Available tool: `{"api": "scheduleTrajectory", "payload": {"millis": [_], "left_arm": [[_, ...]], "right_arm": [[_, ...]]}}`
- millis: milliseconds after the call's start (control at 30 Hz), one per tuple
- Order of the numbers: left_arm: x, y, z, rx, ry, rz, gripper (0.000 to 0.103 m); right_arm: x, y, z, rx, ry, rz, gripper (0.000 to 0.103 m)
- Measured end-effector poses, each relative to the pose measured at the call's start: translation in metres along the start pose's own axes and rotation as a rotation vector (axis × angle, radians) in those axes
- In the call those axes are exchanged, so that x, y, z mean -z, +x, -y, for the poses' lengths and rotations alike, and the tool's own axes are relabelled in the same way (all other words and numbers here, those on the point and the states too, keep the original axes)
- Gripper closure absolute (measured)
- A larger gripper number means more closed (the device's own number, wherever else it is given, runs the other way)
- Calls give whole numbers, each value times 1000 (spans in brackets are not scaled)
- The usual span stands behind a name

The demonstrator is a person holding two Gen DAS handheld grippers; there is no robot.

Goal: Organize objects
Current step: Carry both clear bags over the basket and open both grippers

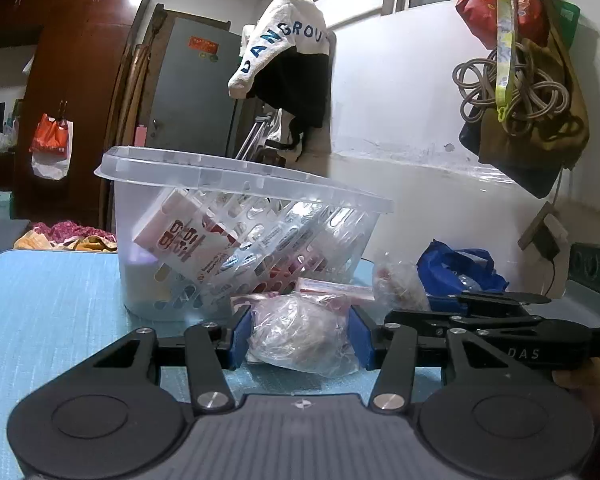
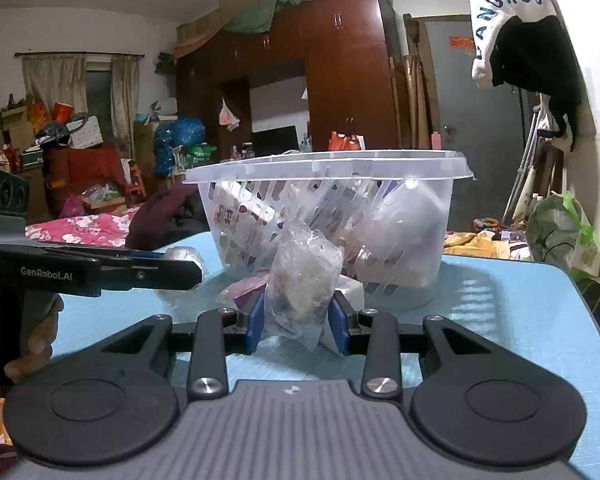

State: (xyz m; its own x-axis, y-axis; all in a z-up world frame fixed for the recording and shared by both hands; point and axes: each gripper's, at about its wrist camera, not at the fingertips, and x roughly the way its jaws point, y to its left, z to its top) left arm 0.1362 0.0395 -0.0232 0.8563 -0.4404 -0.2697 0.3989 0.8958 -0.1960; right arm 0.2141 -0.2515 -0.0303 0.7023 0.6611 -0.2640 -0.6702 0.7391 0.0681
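A: Where's the stuff?
B: Clear plastic bag [image 1: 304, 330] w/ something pale inside, low centre of the left wrist view, on the blue tabletop [image 1: 52, 304]. Left gripper [image 1: 298, 334] has its jaws on both sides of it, blue pads touching the plastic – clamped on it.
A: And the other side?
B: Right gripper [image 2: 296, 320] has a second crumpled bag [image 2: 304, 280] pinched upright, centre of the right wrist view, jaws nearly together, squeezing the lower part.
A: Basket?
B: Clear slotted basket [image 1: 236, 216] just behind both bags, mid-frame. A red-and-white box [image 1: 180, 236] leans tilted inside w/ other packets; can't tell what they are.
A: Anything else close by?
B: Flat pink-edged packets [image 1: 332, 286] on the tabletop between bag and basket. Blue bag [image 1: 456, 266] to the right in the left wrist view, near the wall.
A: Do the grippers see each other?
B: Yes. Right one shows at the right edge of the left view, left one at the left edge of the right view, w/ a hand [image 2: 32, 332] below it.
A: Background?
B: Brown wardrobe [image 2: 340, 72] upper centre of the right view, white cloth w/ blue letters [image 1: 284, 40] hanging top centre of the left view.
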Motion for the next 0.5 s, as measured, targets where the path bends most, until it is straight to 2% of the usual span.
{"api": "scheduleTrajectory", "payload": {"millis": [333,367,500], "left_arm": [[1,-6,1,-33,1,38,49],[1,-9,2,-47,-5,57,49],[-20,-29,14,-194,-11,170,49]], "right_arm": [[1,-7,-2,19,-5,47,65],[0,-8,-3,20,-9,51,65],[-16,-18,-9,97,12,107,65]]}}
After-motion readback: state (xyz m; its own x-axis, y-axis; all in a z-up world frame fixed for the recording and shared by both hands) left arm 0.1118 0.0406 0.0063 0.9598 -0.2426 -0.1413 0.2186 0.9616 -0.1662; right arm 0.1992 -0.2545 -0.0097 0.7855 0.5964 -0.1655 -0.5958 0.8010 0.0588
